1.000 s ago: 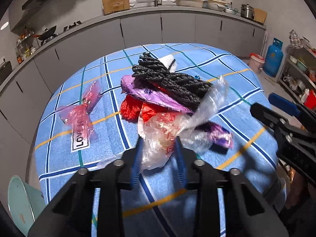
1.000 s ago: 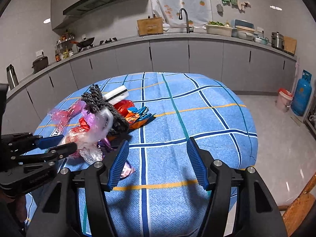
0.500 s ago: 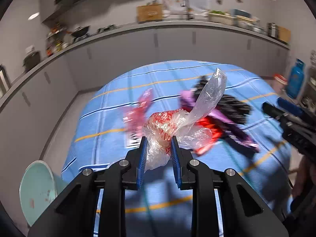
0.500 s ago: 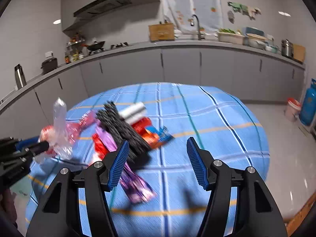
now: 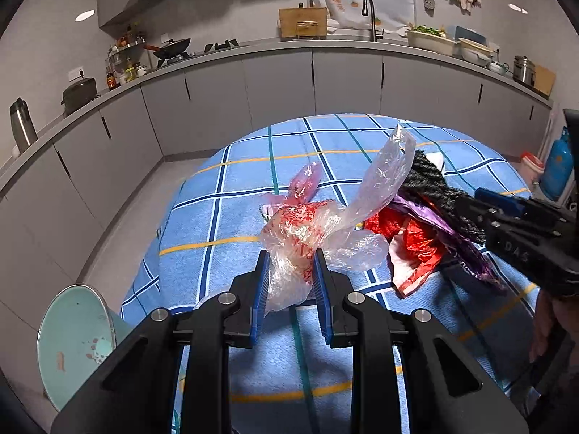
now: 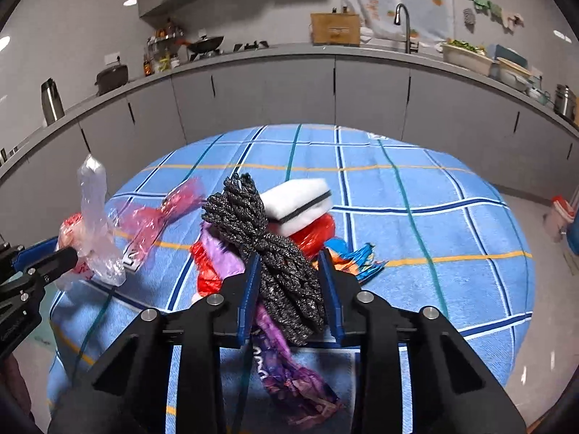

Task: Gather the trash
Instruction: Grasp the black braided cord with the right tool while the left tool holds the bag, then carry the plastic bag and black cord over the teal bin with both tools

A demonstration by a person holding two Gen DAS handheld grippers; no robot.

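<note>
**Both grippers loaded over the checked table**

Grey kitchen cabinets (image 5: 275, 86) curve round the back under a long counter, with a wok (image 5: 173, 45) on the hob, a tap (image 5: 369, 14) and a wooden block (image 5: 303, 21) along it. Out front sits a round table in a blue checked tablecloth (image 5: 246, 188), and the trash is heaped near its middle.

Left gripper (image 5: 289, 282) first: its blue pads are pressed in on a crumpled clear plastic bag (image 5: 307, 231) with red print, one loose tail of film standing up above the heap. Behind it lies a pink wrapper (image 5: 305, 181) on the cloth. Only this view catches the pale green bin (image 5: 72, 340) tilted by the table's near edge, lower left, and the blue gas cylinder (image 5: 559, 170) far right.

Over to the right wrist view: right gripper (image 6: 291, 285) has its pads closed in against a black knitted bundle (image 6: 267, 249), which runs back over the heap. Under it, a purple wrapper (image 6: 289, 376) trails toward the camera and red plastic (image 6: 204, 271) pokes out to the left. This view alone gives a clean look at the white sponge (image 6: 296, 202) with its dark stripe, leaning against the bundle's far end, and a blue and orange wrapper (image 6: 356, 256) just right of the pads
</note>
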